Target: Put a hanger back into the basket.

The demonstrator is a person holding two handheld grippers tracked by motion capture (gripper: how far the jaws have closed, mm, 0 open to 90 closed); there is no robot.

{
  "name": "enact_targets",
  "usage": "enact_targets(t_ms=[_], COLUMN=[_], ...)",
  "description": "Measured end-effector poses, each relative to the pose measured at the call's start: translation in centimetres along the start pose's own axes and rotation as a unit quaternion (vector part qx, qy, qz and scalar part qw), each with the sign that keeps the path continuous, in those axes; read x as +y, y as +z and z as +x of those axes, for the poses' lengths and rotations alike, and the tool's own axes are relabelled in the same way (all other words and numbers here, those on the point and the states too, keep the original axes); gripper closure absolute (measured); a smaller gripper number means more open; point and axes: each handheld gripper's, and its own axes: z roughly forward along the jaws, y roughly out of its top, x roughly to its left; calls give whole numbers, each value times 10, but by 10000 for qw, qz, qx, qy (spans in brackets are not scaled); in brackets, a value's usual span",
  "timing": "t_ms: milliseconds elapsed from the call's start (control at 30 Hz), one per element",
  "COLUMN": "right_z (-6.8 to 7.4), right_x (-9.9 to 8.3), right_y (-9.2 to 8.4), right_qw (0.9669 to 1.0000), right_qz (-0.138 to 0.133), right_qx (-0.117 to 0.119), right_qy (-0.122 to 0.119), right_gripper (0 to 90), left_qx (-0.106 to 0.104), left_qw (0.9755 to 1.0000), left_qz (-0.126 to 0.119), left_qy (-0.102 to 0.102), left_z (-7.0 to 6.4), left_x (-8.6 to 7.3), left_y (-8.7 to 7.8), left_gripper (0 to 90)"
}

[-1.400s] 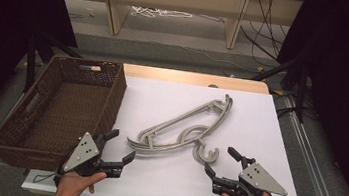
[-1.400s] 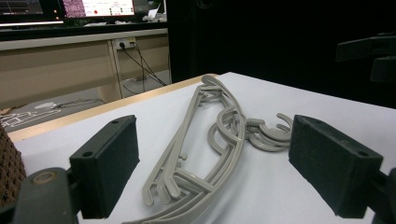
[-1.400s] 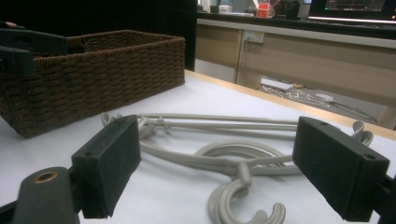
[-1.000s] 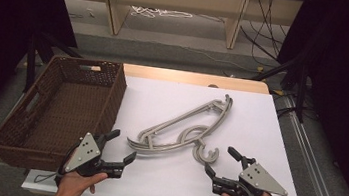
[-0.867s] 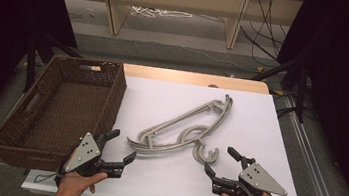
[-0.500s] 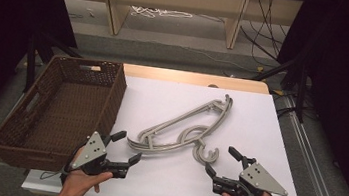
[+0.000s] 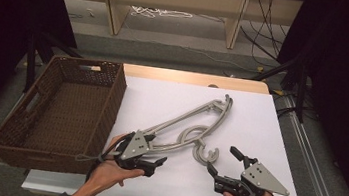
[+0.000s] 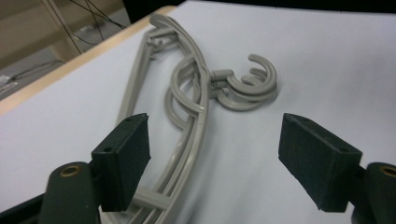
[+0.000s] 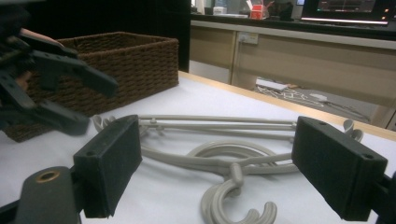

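Grey hangers (image 7: 194,125) lie on white table (image 7: 270,120); left gripper (image 7: 148,150) jaws, apart and just closing, straddle the hangers' end; right gripper (image 7: 222,165) jaws apart, empty.

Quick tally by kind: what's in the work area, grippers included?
Grey hangers: 2, stacked; exact count hard to tell
Brown wicker basket: 1
Handheld grippers: 2 (left gripper, jaws just been closing, a hanger arm between them, not pinched; right gripper, open)
Total: 5

High view looking down over table (image 7: 268,139), both gripper views low, close, sharing hangers (image 7: 186,127)
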Motion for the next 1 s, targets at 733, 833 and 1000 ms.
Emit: enact_targets(t_ms=[733, 833, 1000], right_z=[-5, -5, -5], right_x=[-2, -2, -3], right_y=[0, -1, 0], right_qw=[10000, 9999, 9999], right_qz=[-5, 63, 30], right_qx=[-61, -72, -43], right_qy=[20, 81, 127], right_gripper=[174, 174, 176], left_qx=[-207, -245, -280], left_qw=[9888, 9858, 9797], left_qz=[1477, 1658, 1987], left_qy=[31, 9, -18], left_z=[17, 17, 19], left_x=[12, 14, 16], left_y=[91, 98, 106], left_gripper=[420, 463, 524])
